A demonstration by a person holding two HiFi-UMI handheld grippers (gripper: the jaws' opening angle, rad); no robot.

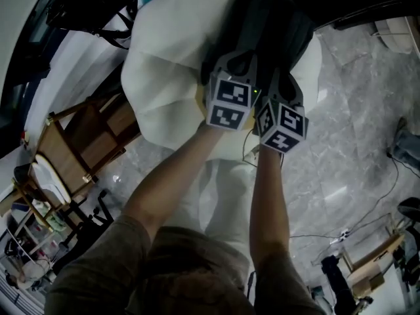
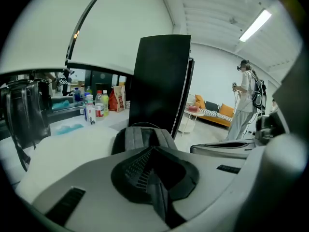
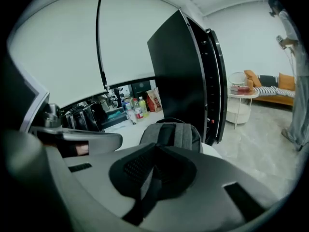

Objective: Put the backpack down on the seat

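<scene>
The white cushioned seat looks soft and rounded, and it falls away on each side toward the stone floor. This is, in my opinion, the first danger. If the dark grey backpack is released near the edge, it may tip and slide down to the floor. The backpack is just beyond the tips of both tools and above the seat. I cannot tell if its bottom rests on the cushion or hangs a little over it.

The second danger is an uneven hold. The whole weight hangs on two thin straps, so if one slips out, the bag will swing to one side. Opening one tool before the other would have the same result.

The left hand-held gripper has its jaws fully closed, and they pinch the mesh shoulder strap, which runs from the jaws forward to the top of the bag. The right hand-held gripper is just beside it. Its jaws are also closed, and they pinch the other shoulder strap in the same way.
</scene>
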